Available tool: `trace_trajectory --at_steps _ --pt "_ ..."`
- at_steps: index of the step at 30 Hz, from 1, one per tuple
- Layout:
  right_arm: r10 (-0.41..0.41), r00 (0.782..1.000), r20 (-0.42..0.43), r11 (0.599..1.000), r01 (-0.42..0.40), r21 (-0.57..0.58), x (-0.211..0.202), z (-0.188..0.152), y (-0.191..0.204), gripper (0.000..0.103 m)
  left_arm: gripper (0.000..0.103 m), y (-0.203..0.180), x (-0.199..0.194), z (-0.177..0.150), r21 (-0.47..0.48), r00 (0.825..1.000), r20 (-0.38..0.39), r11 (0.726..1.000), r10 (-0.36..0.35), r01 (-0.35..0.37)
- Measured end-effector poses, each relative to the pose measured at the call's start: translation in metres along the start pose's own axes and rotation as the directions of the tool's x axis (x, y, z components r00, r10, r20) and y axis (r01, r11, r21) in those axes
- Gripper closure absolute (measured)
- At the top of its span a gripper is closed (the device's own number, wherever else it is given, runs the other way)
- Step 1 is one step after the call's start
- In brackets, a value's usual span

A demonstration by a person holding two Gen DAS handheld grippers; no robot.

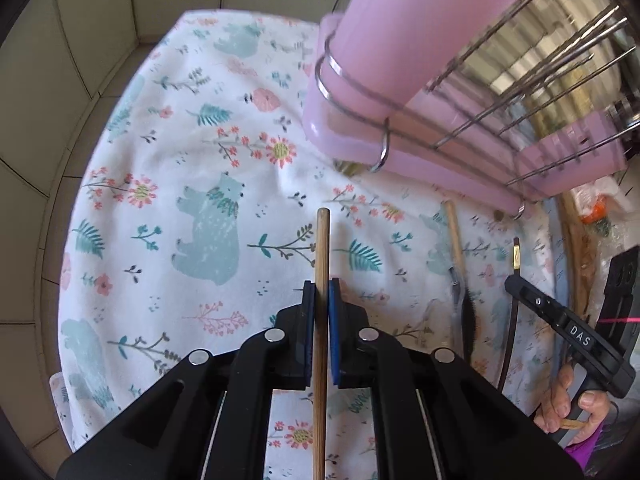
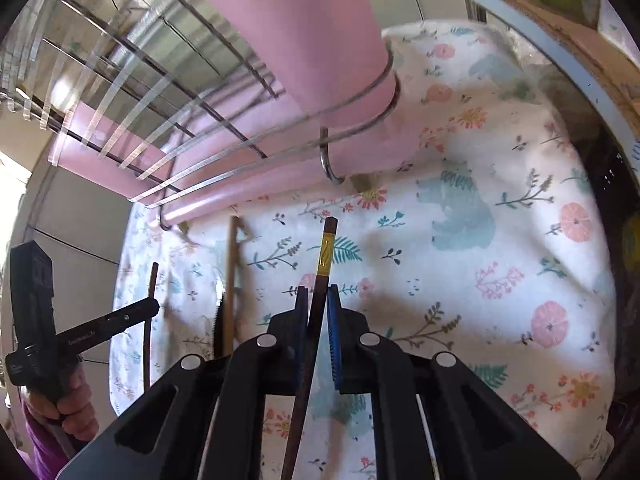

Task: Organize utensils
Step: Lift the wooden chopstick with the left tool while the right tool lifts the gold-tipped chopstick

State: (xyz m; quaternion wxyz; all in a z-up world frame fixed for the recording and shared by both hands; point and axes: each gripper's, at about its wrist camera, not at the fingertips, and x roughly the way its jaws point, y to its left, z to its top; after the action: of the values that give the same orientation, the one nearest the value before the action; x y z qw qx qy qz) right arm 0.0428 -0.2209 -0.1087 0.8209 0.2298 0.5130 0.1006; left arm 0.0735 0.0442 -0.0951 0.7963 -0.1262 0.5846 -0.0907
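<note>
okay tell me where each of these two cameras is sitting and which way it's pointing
Left wrist: sits on the left gripper, looking along its fingers over the floral bear-print cloth toward the pink plastic utensil rack with wire frame; a light round wooden chopstick is clamped; the person's right hand shows at the right.

Right wrist: sits on the right gripper, facing the same rack, clamping a dark chopstick with a gold band; the left hand shows lower left.

Shared: cloth, rack, both chopsticks.
</note>
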Motion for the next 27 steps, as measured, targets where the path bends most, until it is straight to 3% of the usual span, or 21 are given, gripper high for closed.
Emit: trace_trajectory --at_steps 6,10,14,18,22,27 --pt "0.024 0.993 0.118 0.999 -0.021 -0.032 -0.042 -0.002 0.007 0.097 0.097 -0.001 -0.048 -0.012 0.024 0.988 0.142 0.998 -0.056 0.053" --pt "0.055 0.974 0.219 0.997 -0.042 -0.062 -0.078 -0.001 0.017 0.097 0.097 -0.009 -0.088 -0.019 0.062 0.959 0.265 0.994 -0.1 0.087" --pt "0.086 0.936 0.341 0.994 -0.056 -0.097 -0.12 0.004 0.028 0.097 0.097 -0.02 -0.126 -0.023 0.095 0.912 0.384 0.989 -0.142 0.114" --pt "0.109 0.879 0.464 0.989 -0.05 -0.14 -0.165 0.011 0.046 0.097 0.097 -0.03 -0.165 -0.019 0.115 0.853 0.489 0.983 -0.181 0.143" --pt "0.121 0.799 0.59 0.982 -0.011 -0.187 -0.21 0.031 0.064 0.097 0.097 -0.041 -0.203 -0.009 0.139 0.786 0.586 0.98 -0.195 0.14" --pt "0.127 0.696 0.707 0.972 0.053 -0.227 -0.245 0.056 0.083 0.097 0.097 -0.051 -0.242 0.013 0.15 0.715 0.673 0.982 -0.189 0.118"
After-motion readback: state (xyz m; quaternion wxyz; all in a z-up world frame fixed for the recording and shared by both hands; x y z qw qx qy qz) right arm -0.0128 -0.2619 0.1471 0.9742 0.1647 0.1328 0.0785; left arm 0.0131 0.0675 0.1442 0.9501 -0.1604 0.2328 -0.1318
